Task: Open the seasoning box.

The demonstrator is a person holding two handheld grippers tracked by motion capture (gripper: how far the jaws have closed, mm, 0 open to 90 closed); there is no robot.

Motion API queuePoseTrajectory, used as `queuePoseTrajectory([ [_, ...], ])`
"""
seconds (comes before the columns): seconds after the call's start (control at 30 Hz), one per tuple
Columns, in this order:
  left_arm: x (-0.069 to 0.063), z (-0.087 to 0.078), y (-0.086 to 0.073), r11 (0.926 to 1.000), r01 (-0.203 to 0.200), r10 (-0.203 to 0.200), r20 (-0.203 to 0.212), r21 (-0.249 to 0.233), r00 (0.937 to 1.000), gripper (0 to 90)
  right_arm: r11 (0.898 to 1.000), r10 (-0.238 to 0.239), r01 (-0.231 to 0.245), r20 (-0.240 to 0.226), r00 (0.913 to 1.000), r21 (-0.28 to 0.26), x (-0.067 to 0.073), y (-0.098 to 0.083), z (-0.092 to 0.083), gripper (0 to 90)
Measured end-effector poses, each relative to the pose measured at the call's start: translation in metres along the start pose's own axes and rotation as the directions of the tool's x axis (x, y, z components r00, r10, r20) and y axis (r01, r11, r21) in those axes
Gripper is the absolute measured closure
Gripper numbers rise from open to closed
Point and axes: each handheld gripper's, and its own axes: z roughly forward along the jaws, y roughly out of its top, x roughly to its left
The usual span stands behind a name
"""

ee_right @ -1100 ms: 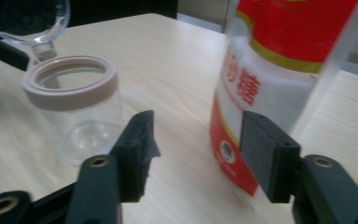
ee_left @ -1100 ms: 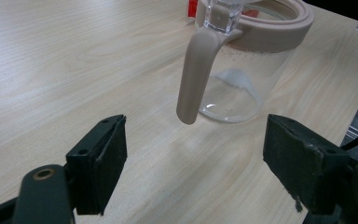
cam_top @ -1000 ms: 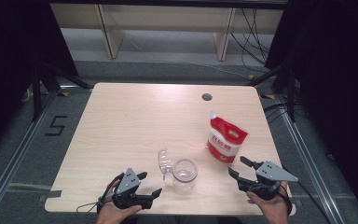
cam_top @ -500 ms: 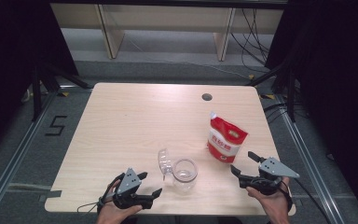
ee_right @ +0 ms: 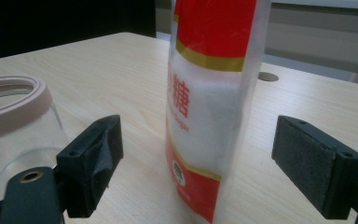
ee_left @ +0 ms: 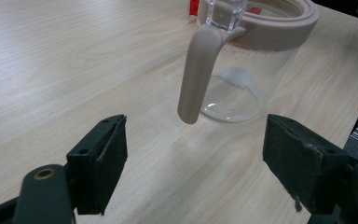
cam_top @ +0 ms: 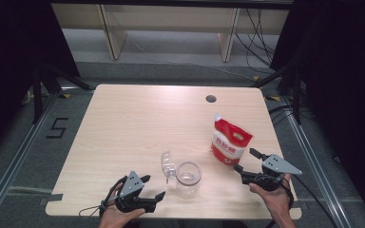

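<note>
Pale wood grain covers the table, which stands on a grey floor with dark curtains at both sides and a small round hole near its far edge. A red and white sugar pouch stands upright toward the right side, its long axis vertical, and a clear glass jar with a pinkish rim sits near the front edge, its hinged lid swung open to the left. The right gripper is by far the nearer tool to the pouch: it lies just beside the pouch's lower right corner, pointing toward it, and its jaws, which have just been opening, now stand wide with nothing pressed between them. The left gripper rests near the front left of the jar, also spread open and empty. For a grasp, the right jaws likely need to slide forward so the pads close across the pouch's narrow thickness. From the right gripper view the pouch is seen edge-on, centred between the two pads yet ahead of them and untouched, with white granules showing through its clear band. From the left gripper view the jar's beige clasp lever hangs down from the rim, a detail lost from above.
</note>
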Motion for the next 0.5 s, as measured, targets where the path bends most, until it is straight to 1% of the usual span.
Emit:
queuePoseTrajectory([
  [0.03,0.0,0.0,0.0,1.0,0.0,0.0,-0.002,0.001,1.0,21.8,1.0,0.01,-0.009,-0.013,0.9999,0.017,0.0,0.0,0.001,17.3],
  [0.07,0.0,0.001,0.0,0.9999,0.007,-0.007,0.007,-0.012,0.9999,21.8,1.0,0.002,-0.002,0.002,1.0,0.008,0.0,-0.001,0.003,17.3],
  [0.1,0.0,0.0,0.0,1.0,0.001,-0.001,0.006,-0.008,1.0,21.8,0.999,0.029,-0.029,-0.008,0.9995,0.013,0.002,-0.002,0.005,17.4],
  [0.13,0.0,0.001,0.0,0.9999,0.003,-0.003,0.003,-0.011,1.0,21.8,1.0,-0.006,0.006,-0.012,0.9999,0.022,0.0,-0.002,0.006,17.5],
  [0.17,0.0,0.0,0.0,1.0,0.001,-0.001,-0.003,-0.003,1.0,21.8,1.0,0.004,-0.004,-0.008,1.0,0.011,0.001,-0.002,0.008,17.5],
  [0.2,0.0,0.0,0.0,1.0,0.006,-0.006,0.0,-0.006,1.0,21.8,1.0,-0.002,0.002,-0.007,1.0,0.025,0.001,-0.002,0.009,17.7],
  [0.23,0.0,0.0,0.0,1.0,0.001,-0.001,-0.001,0.0,1.0,21.8,1.0,-0.006,0.006,-0.002,1.0,0.014,0.001,-0.002,0.011,17.7],
  [0.27,0.0,0.0,0.0,1.0,-0.004,0.004,0.001,-0.001,1.0,21.8,1.0,0.011,-0.011,-0.007,0.9999,0.027,0.002,-0.002,0.012,17.7],
  [0.3,0.001,0.0,0.0,0.9998,-0.019,0.019,0.002,-0.001,0.9998,21.8,0.999,0.01,-0.01,-0.007,0.9999,0.037,0.001,-0.002,0.013,17.8],
  [0.33,0.001,0.0,0.0,0.9999,-0.009,0.009,0.002,-0.005,1.0,21.8,1.0,0.002,-0.002,-0.022,0.9998,0.026,-0.001,-0.002,0.015,17.9],
  [0.37,0.001,0.0,0.0,1.0,-0.005,0.005,0.001,-0.005,1.0,21.8,1.0,0.001,-0.001,-0.007,1.0,0.027,0.0,-0.002,0.016,17.9],
  [0.4,0.0,0.0,0.0,1.0,0.0,0.0,0.001,-0.005,1.0,21.8,0.999,0.017,-0.017,-0.015,0.9997,0.028,0.0,-0.002,0.018,18.0],
  [0.43,0.001,0.0,0.0,1.0,-0.001,0.001,0.008,-0.006,1.0,21.8,1.0,0.004,-0.004,-0.018,0.9998,0.019,-0.002,-0.002,0.019,18.2],
  [0.47,0.001,0.0,0.0,0.9999,0.007,-0.007,0.006,-0.008,1.0,21.8,1.0,-0.007,0.008,-0.015,0.9999,0.022,-0.003,-0.002,0.02,18.2],
  [0.5,0.001,0.0,0.0,1.0,0.005,-0.005,0.004,-0.006,1.0,21.8,0.999,-0.002,0.002,-0.013,0.9999,0.032,-0.005,-0.002,0.021,18.2],
])
